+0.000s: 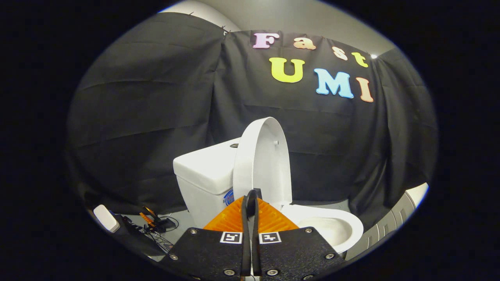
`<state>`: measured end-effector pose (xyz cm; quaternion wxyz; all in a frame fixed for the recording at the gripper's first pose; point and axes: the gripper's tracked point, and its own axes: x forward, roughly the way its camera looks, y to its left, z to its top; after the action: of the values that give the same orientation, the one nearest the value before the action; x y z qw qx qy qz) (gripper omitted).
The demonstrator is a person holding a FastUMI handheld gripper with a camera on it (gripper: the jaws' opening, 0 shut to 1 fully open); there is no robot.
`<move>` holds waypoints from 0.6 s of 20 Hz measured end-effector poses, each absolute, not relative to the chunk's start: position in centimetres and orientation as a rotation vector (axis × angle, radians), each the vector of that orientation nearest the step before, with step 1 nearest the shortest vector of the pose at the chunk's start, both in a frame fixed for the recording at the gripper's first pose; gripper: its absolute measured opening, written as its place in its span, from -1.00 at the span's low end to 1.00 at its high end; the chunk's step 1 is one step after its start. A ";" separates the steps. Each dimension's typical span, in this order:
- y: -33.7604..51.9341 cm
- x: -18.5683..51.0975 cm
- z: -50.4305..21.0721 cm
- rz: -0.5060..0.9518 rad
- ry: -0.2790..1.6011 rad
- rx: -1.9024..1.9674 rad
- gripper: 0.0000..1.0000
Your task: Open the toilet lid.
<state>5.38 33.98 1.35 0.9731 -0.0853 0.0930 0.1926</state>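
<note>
Lid [262, 164] stands upright against the tank [207, 166], bowl [332, 228] exposed. Tongs [250, 201] pinched closed, holding nothing; best to back straight off without nudging it.

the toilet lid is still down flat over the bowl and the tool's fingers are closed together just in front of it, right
Not quite. The gripper view shows the toilet lid raised upright against the tank, leaving the bowl uncovered. The tool does have its fingers closed together just in front of it.

White toilet lid [262, 160], white tank [205, 168] with a small blue-and-red sticker [228, 198], and white bowl [332, 226] lie beyond the gripper [250, 199]. Black cables with orange parts [154, 222] lie off to its left, on grey floor [177, 220].
</note>
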 end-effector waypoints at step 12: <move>26.2 4.2 5.8 0.391 0.091 -0.073 0.93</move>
<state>4.17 26.24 5.78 0.9792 -0.0362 0.0454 0.1942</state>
